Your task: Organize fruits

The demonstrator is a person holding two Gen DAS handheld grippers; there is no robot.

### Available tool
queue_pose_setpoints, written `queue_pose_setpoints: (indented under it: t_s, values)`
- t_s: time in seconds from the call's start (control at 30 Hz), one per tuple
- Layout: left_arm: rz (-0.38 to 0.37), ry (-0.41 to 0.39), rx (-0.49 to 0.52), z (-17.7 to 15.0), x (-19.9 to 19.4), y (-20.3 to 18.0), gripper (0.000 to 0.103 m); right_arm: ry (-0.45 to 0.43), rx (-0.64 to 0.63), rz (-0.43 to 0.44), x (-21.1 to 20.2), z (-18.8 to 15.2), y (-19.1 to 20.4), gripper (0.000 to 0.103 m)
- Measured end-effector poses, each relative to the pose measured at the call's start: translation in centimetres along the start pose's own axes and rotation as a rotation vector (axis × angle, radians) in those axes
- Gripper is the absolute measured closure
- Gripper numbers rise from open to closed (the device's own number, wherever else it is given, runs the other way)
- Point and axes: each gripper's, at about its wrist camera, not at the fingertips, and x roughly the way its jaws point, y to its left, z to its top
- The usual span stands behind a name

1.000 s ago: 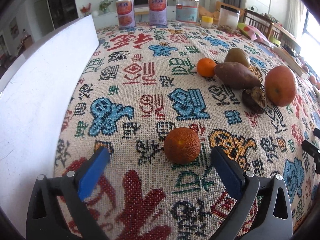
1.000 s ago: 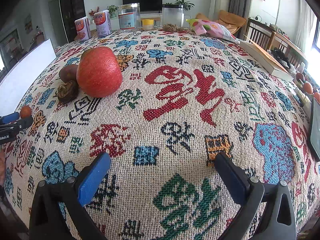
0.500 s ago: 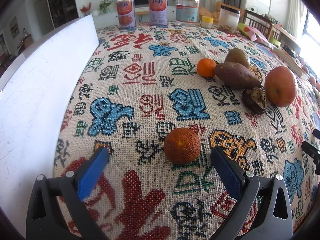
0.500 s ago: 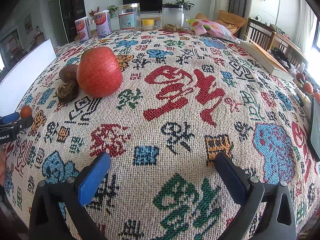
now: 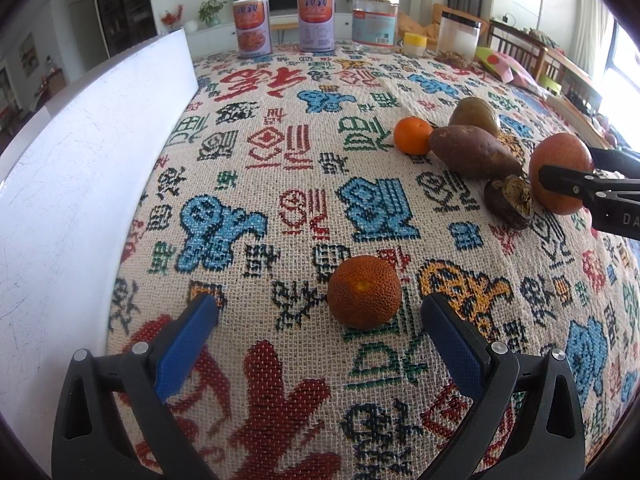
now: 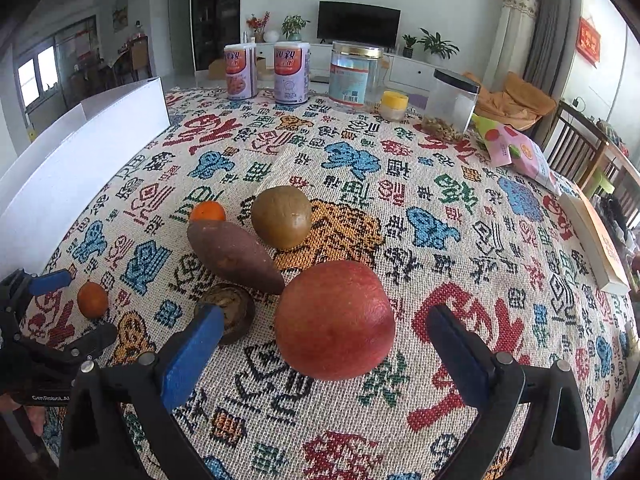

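Observation:
My left gripper (image 5: 318, 320) is open, with a rough dark-orange fruit (image 5: 364, 291) on the cloth just ahead, between its blue fingertips. My right gripper (image 6: 322, 334) is open around a big red apple (image 6: 335, 320), not touching it. Behind the apple lie a sweet potato (image 6: 234, 256), a dark wrinkled fruit (image 6: 232, 308), a green-brown round fruit (image 6: 282, 216) and a small tangerine (image 6: 207, 212). The same group shows in the left wrist view: apple (image 5: 560, 164), sweet potato (image 5: 472, 152), tangerine (image 5: 413, 135). The left gripper also shows in the right wrist view (image 6: 60, 308).
A white board (image 5: 80, 184) stands along the table's left side. Two cans (image 6: 240, 72), a clear jar (image 6: 356, 76), a yellow-lidded cup (image 6: 394, 106) and a black-lidded container (image 6: 452, 100) stand at the far edge. A snack bag (image 6: 516, 152) and a book (image 6: 600, 240) lie right.
My right gripper has swung left and forward; its fingers now bracket the red apple. It now shows at the right edge of the left wrist view. The left gripper has not moved.

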Motion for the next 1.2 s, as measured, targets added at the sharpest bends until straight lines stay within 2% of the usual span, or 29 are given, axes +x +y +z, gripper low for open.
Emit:
queue_pose_setpoints:
  t_s: [0.07, 0.17, 0.23, 0.3, 0.33, 0.4, 0.47, 0.53, 0.67, 0.7, 0.9, 0.93, 0.97, 1.0, 1.03, 1.1, 1.2]
  values:
    - [0.000, 0.000, 0.000, 0.0, 0.0, 0.0, 0.001, 0.055, -0.029, -0.017, 1.4, 0.1, -0.1, 0.042]
    - [0.000, 0.000, 0.000, 0.0, 0.0, 0.0, 0.001, 0.076, 0.078, 0.070, 1.2, -0.2, -2.1, 0.043]
    - [0.000, 0.000, 0.000, 0.0, 0.0, 0.0, 0.001, 0.106, 0.256, 0.241, 0.7, -1.2, -4.6, 0.043]
    - [0.000, 0.000, 0.000, 0.0, 0.0, 0.0, 0.001, 0.130, 0.459, 0.456, 0.2, -3.2, -7.0, 0.043]
    - [0.000, 0.000, 0.000, 0.0, 0.0, 0.0, 0.001, 0.142, 0.528, 0.557, 0.0, -4.3, -7.8, 0.043]
    - [0.000, 0.000, 0.000, 0.0, 0.0, 0.0, 0.001, 0.181, 0.571, 0.658, 0.0, -6.1, -8.3, 0.043]
    - [0.000, 0.001, 0.000, 0.0, 0.0, 0.0, 0.001, 0.229, 0.570, 0.642, 0.4, -7.6, -8.4, 0.042]
    - [0.000, 0.000, 0.000, 0.0, 0.0, 0.0, 0.001, 0.187, 0.602, 0.666, 0.2, -8.4, -9.3, 0.042]
    - [-0.001, 0.000, 0.000, 0.0, 0.0, 0.0, 0.001, 0.106, 0.631, 0.531, -1.0, -8.5, -11.1, 0.035]
    - [-0.001, 0.000, 0.000, 0.0, 0.0, 0.0, 0.001, 0.089, 0.629, 0.519, -1.2, -8.5, -11.4, 0.034]
    - [-0.001, 0.000, 0.000, 0.0, 0.0, 0.0, 0.001, 0.038, 0.599, 0.501, -1.9, -8.2, -11.7, 0.034]
    - [-0.001, 0.000, 0.000, 0.0, 0.0, 0.0, 0.001, 0.000, 0.616, 0.514, -2.5, -8.3, -12.0, 0.031]
    - [-0.001, 0.000, -0.001, 0.0, 0.1, 0.0, 0.001, -0.045, 0.638, 0.518, -3.5, -8.8, -12.7, 0.023]
    - [-0.001, 0.000, -0.001, 0.0, 0.1, 0.0, 0.001, -0.080, 0.650, 0.497, -4.3, -9.1, -13.1, 0.013]
    - [-0.001, 0.000, -0.001, 0.0, 0.1, 0.0, 0.001, -0.114, 0.649, 0.452, -5.2, -9.5, -13.3, 0.010]
    - [-0.001, 0.000, -0.001, 0.0, 0.1, 0.0, 0.001, -0.139, 0.598, 0.354, -6.7, -10.4, -13.0, 0.009]
    - [-0.010, 0.000, -0.002, 0.0, 0.0, 0.0, 0.001, -0.148, 0.444, 0.218, -8.3, -12.5, -10.6, 0.009]
